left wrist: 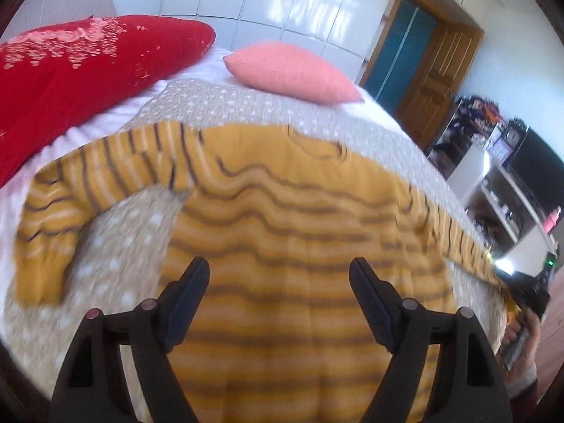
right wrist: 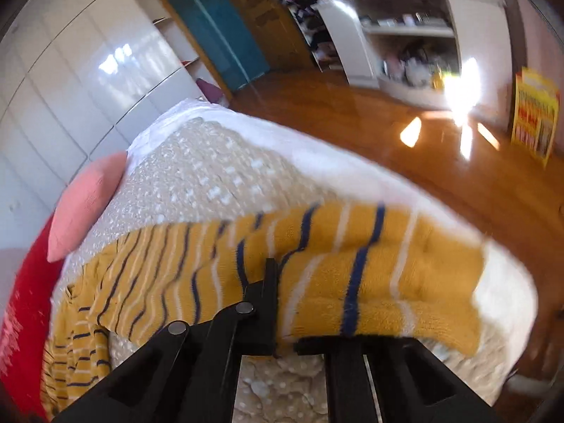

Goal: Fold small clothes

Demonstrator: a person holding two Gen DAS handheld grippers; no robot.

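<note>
A yellow striped sweater (left wrist: pixel 282 218) lies spread flat on the bed (left wrist: pixel 218 105), sleeves out to both sides. The left hand-held gripper (left wrist: pixel 279 271) hangs over its lower body, jaws wide apart and holding nothing. The right hand-held gripper (right wrist: pixel 282 317) is clamped on the right sleeve (right wrist: pixel 370 282) near the bed's edge. A red pillow (left wrist: pixel 77 67) and a pink pillow (left wrist: pixel 292 70) sit beyond.

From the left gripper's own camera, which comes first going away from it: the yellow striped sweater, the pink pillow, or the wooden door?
1. Striped sweater: nearest, spread on the bed right under the open left gripper.
2. Pink pillow: farther up the bed, slightly right of centre.
3. Wooden door: farthest, against the back wall, right.
</note>
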